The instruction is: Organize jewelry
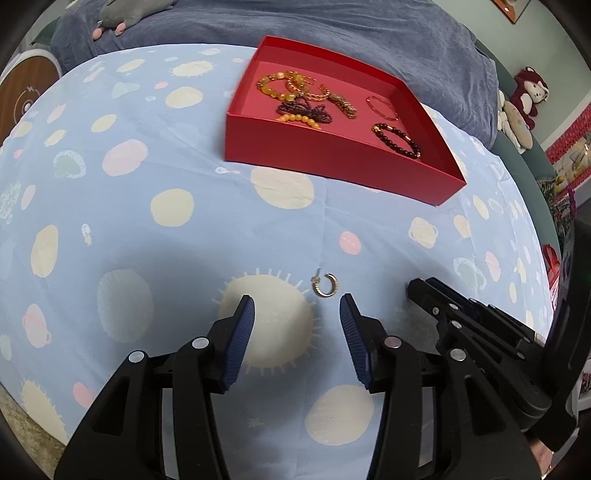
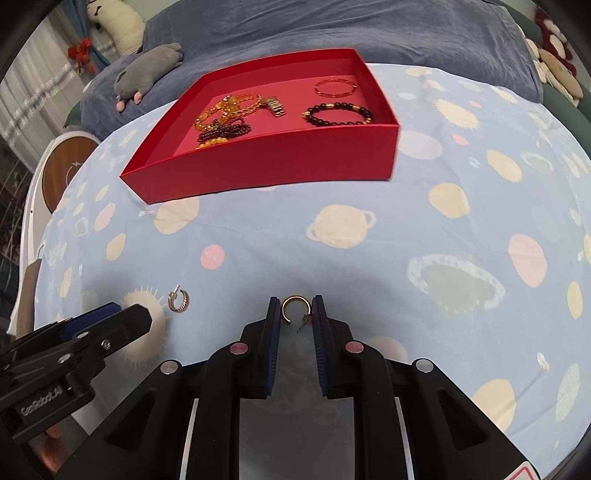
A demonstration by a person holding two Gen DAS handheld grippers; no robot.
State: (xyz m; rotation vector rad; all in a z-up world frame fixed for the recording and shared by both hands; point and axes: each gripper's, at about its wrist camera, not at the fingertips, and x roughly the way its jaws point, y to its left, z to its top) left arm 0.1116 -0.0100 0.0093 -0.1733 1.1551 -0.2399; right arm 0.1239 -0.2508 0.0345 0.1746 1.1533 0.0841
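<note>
A red box (image 1: 332, 162) (image 2: 266, 162) on the blue planet-print cloth holds several bracelets and chains. A small gold hoop earring (image 1: 325, 285) (image 2: 178, 300) lies on the cloth just beyond my left gripper (image 1: 297, 310), which is open and empty; its tip also shows in the right wrist view (image 2: 122, 314). My right gripper (image 2: 295, 314) is shut on a second gold hoop earring (image 2: 294, 308), held between the fingertips just above the cloth. The right gripper shows at the lower right of the left wrist view (image 1: 424, 291).
A dark blue blanket (image 1: 332, 33) lies behind the box with a grey plush toy (image 2: 147, 70) on it. A red plush (image 1: 530, 92) sits at the far right. A round wooden stool (image 2: 66, 173) stands left of the bed.
</note>
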